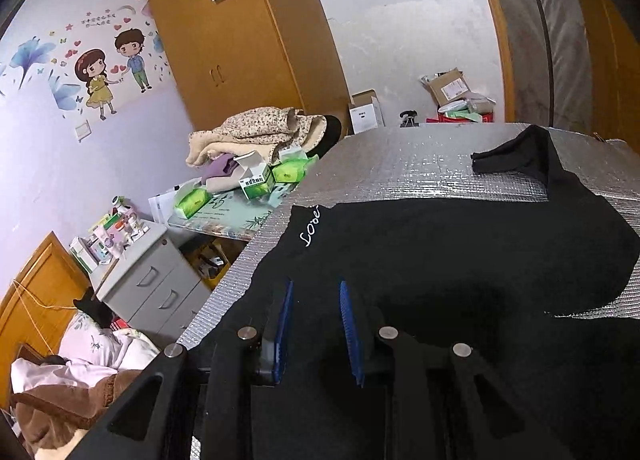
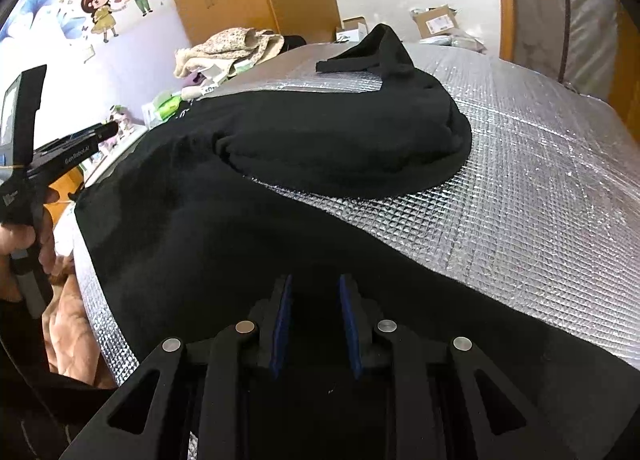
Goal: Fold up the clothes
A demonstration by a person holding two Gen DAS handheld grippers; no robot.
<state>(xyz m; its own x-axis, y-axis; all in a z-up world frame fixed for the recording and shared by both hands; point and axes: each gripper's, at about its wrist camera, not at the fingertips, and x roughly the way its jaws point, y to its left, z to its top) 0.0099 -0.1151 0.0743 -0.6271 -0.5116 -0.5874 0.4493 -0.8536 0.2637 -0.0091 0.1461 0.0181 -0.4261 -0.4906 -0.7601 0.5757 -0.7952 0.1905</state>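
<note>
A black garment (image 1: pixel 440 244) with white script on it (image 1: pixel 311 229) lies spread on the silver quilted table cover (image 1: pixel 400 168). One sleeve (image 2: pixel 360 56) is rumpled at the far end. A rounded folded part (image 2: pixel 352 148) bulges in the middle. My left gripper (image 1: pixel 316 324) hovers over the near left part of the cloth, open, its blue pads (image 1: pixel 285 320) a narrow gap apart. My right gripper (image 2: pixel 316 320) is open in the same way above the near hem. In the right wrist view the left gripper's body (image 2: pixel 60 156) shows at the left edge, held in a hand (image 2: pixel 16 240).
The silver cover (image 2: pixel 540 180) lies bare to the right of the garment. Beyond the table's left edge are green tissue packs (image 1: pixel 196 200), a pile of beige clothes (image 1: pixel 256 132), a grey drawer unit (image 1: pixel 160 284) and bedding (image 1: pixel 88 360). Cardboard boxes (image 1: pixel 452 88) stand by the far wall.
</note>
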